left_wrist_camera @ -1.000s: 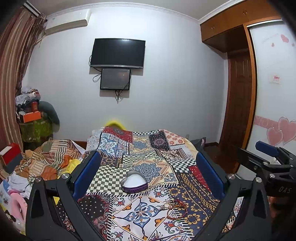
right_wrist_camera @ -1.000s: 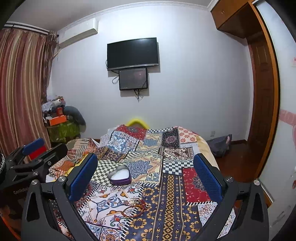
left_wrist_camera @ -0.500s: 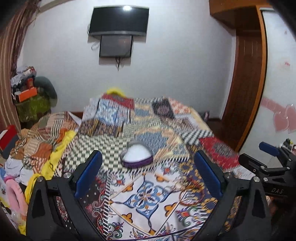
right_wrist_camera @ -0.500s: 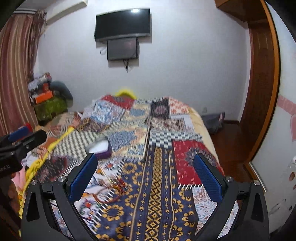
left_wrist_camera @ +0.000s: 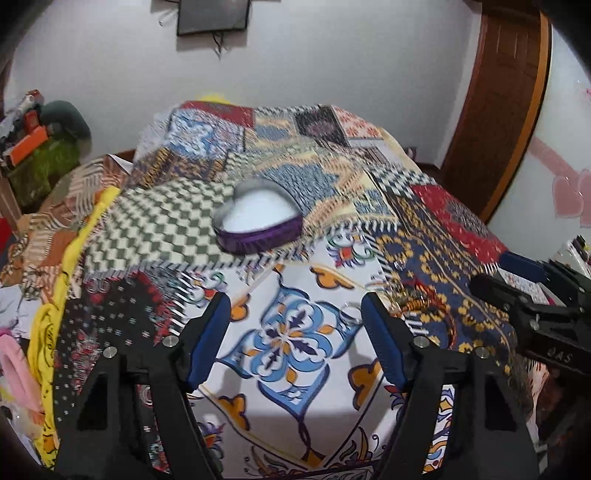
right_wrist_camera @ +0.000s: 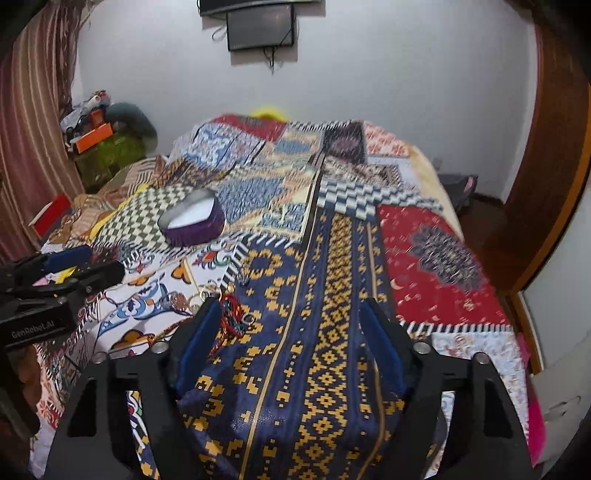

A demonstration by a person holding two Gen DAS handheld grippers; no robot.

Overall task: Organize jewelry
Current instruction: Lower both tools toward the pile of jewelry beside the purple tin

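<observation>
left gripper: jaws closing, nothing between them
heart-shaped box: set on bedspread at 12 o'clock
jewelry: at 2 o'clock

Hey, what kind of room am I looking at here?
Most likely a bedroom in a home: a bed under a patchwork cover fills the view, a screen hangs on the far wall, and a striped curtain hangs at the left.

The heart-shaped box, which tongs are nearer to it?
Left. The left tongs point up the bed at the heart-shaped box, straight ahead. The right tongs sit farther right, box off to their left.
</observation>
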